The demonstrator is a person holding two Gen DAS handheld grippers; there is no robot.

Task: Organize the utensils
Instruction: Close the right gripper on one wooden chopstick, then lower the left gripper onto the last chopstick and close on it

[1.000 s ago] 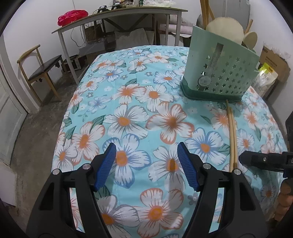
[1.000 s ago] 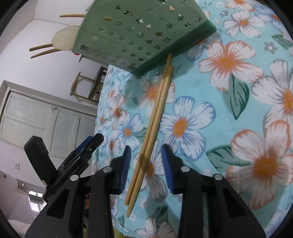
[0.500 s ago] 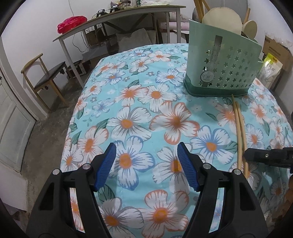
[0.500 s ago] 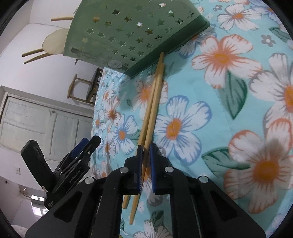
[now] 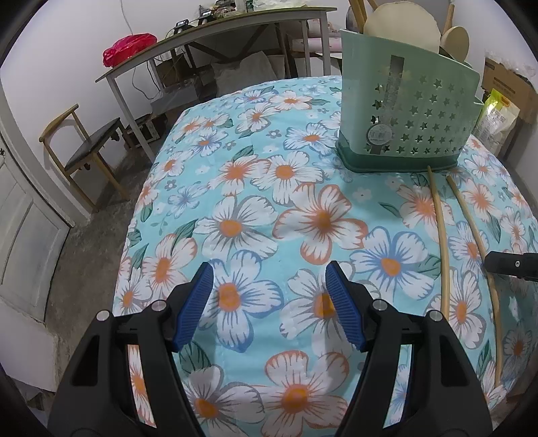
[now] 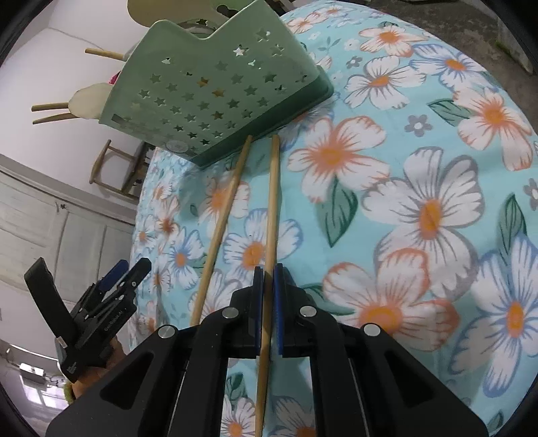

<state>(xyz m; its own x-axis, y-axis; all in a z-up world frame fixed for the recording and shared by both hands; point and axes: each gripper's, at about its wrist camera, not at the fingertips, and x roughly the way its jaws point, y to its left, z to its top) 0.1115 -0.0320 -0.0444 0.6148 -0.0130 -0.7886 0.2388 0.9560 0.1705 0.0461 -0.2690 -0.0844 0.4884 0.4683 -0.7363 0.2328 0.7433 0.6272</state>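
Two long wooden chopsticks lie on the floral tablecloth (image 5: 302,215) in front of a green star-punched utensil basket (image 6: 215,101) (image 5: 403,124). My right gripper (image 6: 268,279) is shut on the right chopstick (image 6: 271,215), whose far tip points at the basket's base. The other chopstick (image 6: 222,222) rests on the cloth just to its left, apart from the first. In the left wrist view both chopsticks show, the left one (image 5: 442,235) and the held one (image 5: 477,235), with the right gripper's finger (image 5: 511,264) at the edge. My left gripper (image 5: 269,289) hangs open over the cloth, nothing between its jaws.
The basket holds wooden spoons and spatulas (image 5: 403,27). Beyond the round table stand a grey metal bench (image 5: 208,50) with a red bag (image 5: 129,48), a wooden chair (image 5: 87,148), a cardboard box (image 5: 504,84) and white doors (image 6: 60,215).
My right gripper has closed from open around both chopsticks to shut on one, and has drawn it sideways, so the two chopsticks now lie apart. The left gripper stays open.
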